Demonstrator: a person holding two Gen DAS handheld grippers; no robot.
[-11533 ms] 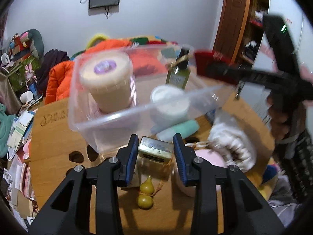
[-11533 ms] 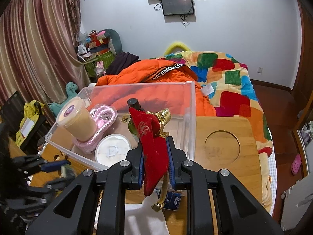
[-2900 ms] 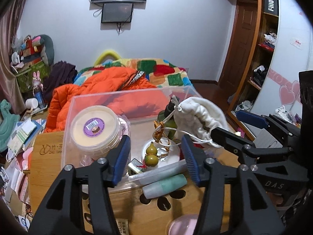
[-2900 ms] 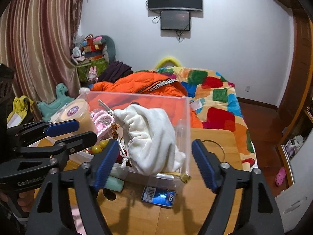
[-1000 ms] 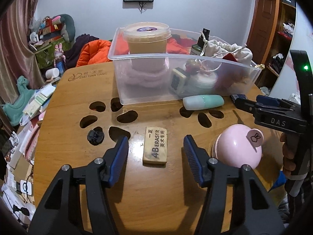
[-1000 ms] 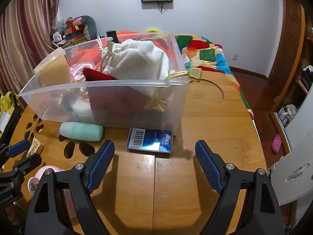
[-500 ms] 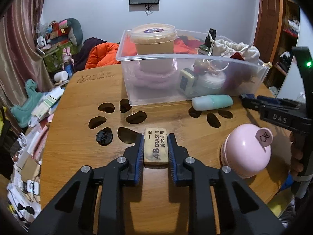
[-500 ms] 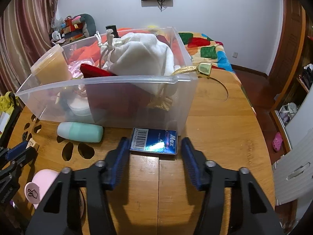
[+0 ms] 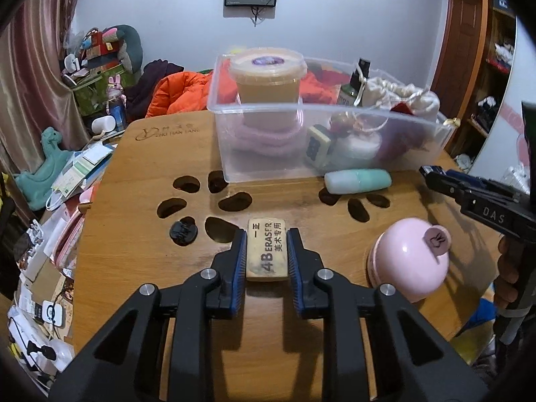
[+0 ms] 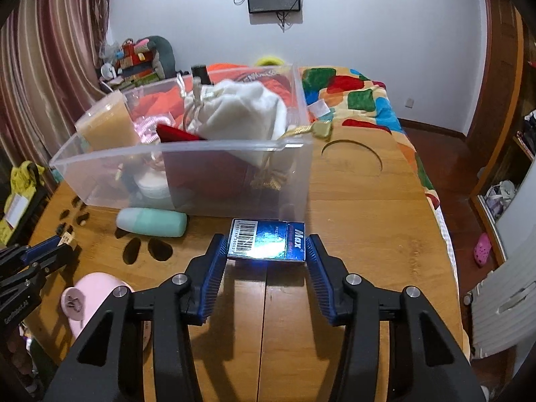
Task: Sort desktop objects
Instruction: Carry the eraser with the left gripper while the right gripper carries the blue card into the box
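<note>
The left hand-held gripper (image 9: 267, 251) is clamped on a tan eraser (image 9: 267, 249) printed "4B ERASER", its blue pads pressed to both long sides while the eraser lies flat on the wooden desk (image 9: 134, 234). The right hand-held gripper (image 10: 267, 251) has just been closing around a blue staple box (image 10: 267, 240) marked "Max" — the pads meet its short ends, and the box sits on the desk just in front of the clear plastic bin (image 10: 234, 164). Seen from the left wrist, that bin stands at twelve o'clock from the eraser, holding a lidded tub (image 9: 267, 78), a white drawstring pouch (image 9: 398, 98), a dark bottle (image 9: 355, 83) and a coiled pink cord (image 9: 264, 134). A mint-green tube (image 9: 357, 181) lies against the bin's near wall at about one o'clock from the eraser; a pink dome-shaped container (image 9: 410, 261) rests at three o'clock, and a small black clip (image 9: 182, 231) at nine o'clock, beside the paw-shaped cut-outs. In the right wrist view the tube lies at ten o'clock from the box, the pink container at eight o'clock near the desk's edge.
</note>
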